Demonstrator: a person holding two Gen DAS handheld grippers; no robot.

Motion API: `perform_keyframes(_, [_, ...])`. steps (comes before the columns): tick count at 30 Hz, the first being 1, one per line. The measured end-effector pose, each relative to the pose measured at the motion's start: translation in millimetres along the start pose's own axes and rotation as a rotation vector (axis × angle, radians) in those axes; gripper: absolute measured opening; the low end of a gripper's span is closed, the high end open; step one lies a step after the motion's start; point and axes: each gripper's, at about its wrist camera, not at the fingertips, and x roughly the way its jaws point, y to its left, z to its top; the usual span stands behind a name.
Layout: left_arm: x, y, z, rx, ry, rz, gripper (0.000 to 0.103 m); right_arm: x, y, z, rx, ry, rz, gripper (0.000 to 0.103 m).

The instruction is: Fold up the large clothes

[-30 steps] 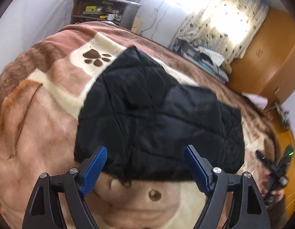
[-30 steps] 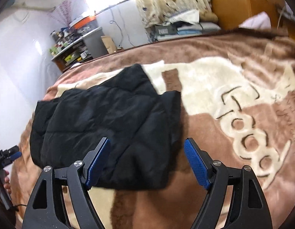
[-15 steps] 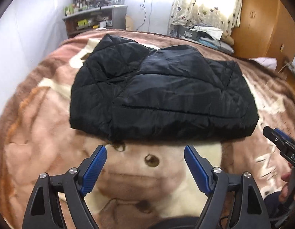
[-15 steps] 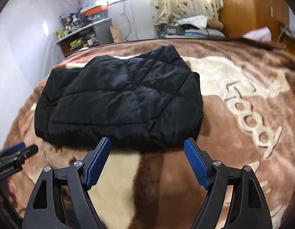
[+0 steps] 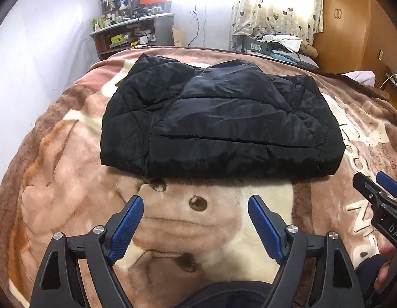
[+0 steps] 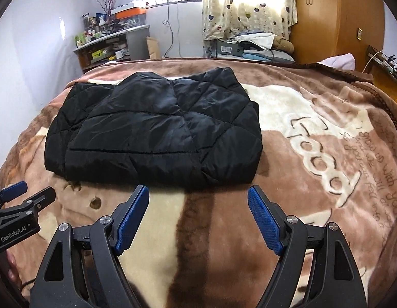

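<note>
Left wrist view: left claw [image 5: 196,206] has its blue pads spread apart with nothing between them, held above the blanket [image 5: 57,179] short of the jacket's near edge. The black quilted jacket [image 5: 224,125] lies folded into a compact block in the middle of the bed, resting flat on the blanket. How many layers lie under the top panel cannot be determined; the fold hides the sleeves and collar. At the right frame edge, the right claw [image 5: 378,187] shows only as fingertips with part of the body, and the hand behind it is mostly cut off.

Right wrist view: right claw [image 6: 198,196] is likewise spread apart and empty, positioned just short of the jacket [image 6: 152,128] near its right corner. The left claw [image 6: 26,192] enters from the left edge, partly cropped. Blanket [image 6: 314,205] lettering at right is distorted and only partly legible. Shelf [image 6: 108,48] contents at the far wall are too small to identify.
</note>
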Motion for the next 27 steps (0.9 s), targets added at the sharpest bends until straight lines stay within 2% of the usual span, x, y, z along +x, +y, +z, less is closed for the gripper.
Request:
perform_keyframes(5, [-5, -4, -4, 0.008, -0.016, 0.014, 0.083, -6, 2, -3, 0.004, -0.016, 0.0, 0.079])
perform_keyframes(9, [-10, -5, -4, -0.013, -0.038, -0.023, 0.083, -8, 4, -5, 0.006, -0.015, 0.003, 0.079])
perform_keyframes(13, [-14, -7, -4, -0.002, -0.053, 0.032, 0.083, -9, 6, -8, 0.0, -0.014, 0.008, 0.079])
perform_keyframes(18, [-19, -7, -5, -0.007, -0.07, 0.01, 0.083, -11, 7, -9, -0.005, -0.019, 0.007, 0.079])
perform_keyframes(23, [-20, -11, -6, 0.008, -0.07, 0.04, 0.083, -14, 9, -9, -0.004, -0.023, 0.01, 0.079])
perform_keyframes(27, [-23, -12, -7, -0.001, -0.08, 0.038, 0.083, -15, 10, -10, -0.007, -0.025, 0.015, 0.079])
